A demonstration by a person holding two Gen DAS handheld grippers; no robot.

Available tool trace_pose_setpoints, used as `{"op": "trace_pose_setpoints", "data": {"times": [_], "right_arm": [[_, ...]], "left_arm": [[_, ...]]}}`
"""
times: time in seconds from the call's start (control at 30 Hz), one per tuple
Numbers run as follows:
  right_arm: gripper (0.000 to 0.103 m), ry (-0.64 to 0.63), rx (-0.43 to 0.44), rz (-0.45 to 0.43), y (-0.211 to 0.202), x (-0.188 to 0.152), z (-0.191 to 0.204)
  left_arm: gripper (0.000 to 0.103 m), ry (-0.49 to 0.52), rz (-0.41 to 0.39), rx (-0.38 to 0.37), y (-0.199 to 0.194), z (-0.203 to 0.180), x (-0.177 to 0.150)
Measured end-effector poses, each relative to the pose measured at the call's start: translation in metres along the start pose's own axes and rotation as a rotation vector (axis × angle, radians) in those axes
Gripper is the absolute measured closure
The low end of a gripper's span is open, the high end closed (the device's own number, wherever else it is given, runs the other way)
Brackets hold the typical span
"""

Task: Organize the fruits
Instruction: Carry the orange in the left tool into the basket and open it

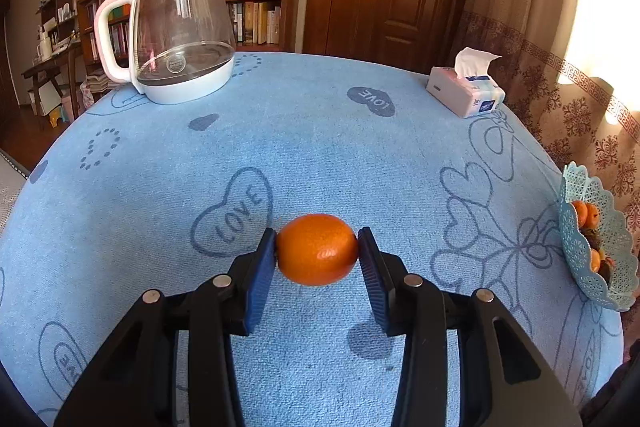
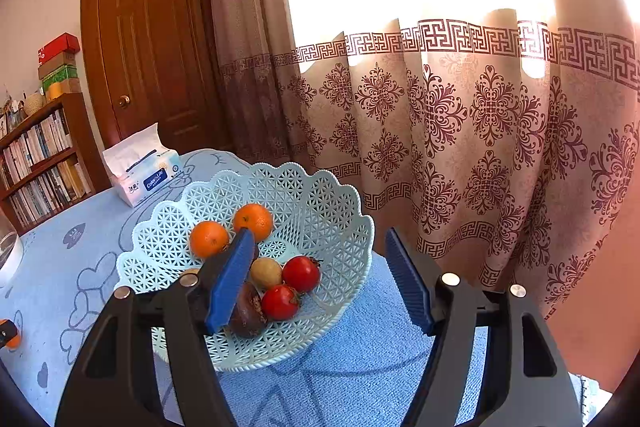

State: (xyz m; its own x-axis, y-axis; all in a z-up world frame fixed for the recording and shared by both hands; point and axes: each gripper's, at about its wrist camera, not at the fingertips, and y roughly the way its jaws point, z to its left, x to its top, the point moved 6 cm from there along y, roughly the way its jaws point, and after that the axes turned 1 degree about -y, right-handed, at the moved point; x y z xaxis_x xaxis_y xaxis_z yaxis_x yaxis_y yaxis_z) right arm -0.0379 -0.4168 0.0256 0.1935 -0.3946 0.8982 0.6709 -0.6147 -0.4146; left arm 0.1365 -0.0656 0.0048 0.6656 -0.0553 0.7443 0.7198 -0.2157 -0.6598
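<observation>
My left gripper (image 1: pixel 317 251) is shut on an orange (image 1: pixel 317 249) and holds it a little above the blue tablecloth. The pale blue lattice basket (image 1: pixel 588 259) sits at the table's right edge, well to the right of it. In the right wrist view the basket (image 2: pixel 320 203) holds two oranges (image 2: pixel 209 238), two red tomatoes (image 2: pixel 301 273), a yellowish fruit (image 2: pixel 265 271) and a dark purple fruit (image 2: pixel 247 311). My right gripper (image 2: pixel 320 283) is open and empty, hovering over the basket's near side. The held orange also shows at the far left of that view (image 2: pixel 12 341).
A glass kettle (image 1: pixel 176 31) with a white base stands at the back left of the table. A tissue pack (image 1: pixel 466 89) lies at the back right, also in the right wrist view (image 2: pixel 140 167). Patterned curtains (image 2: pixel 460 131) hang just behind the basket.
</observation>
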Motion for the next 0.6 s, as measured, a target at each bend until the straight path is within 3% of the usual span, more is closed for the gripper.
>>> {"op": "trace_pose_setpoints", "data": {"times": [0.37, 0.6], "right_arm": [[0.033, 0.035, 0.029, 0.007, 0.001, -0.001, -0.003], [0.032, 0.065, 0.054, 0.015, 0.002, -0.001, -0.008]], "left_arm": [[0.061, 0.186, 0.011, -0.235, -0.015, -0.124, 0.007], [0.061, 0.259, 0.01, -0.325, -0.011, -0.186, 0.011]]}}
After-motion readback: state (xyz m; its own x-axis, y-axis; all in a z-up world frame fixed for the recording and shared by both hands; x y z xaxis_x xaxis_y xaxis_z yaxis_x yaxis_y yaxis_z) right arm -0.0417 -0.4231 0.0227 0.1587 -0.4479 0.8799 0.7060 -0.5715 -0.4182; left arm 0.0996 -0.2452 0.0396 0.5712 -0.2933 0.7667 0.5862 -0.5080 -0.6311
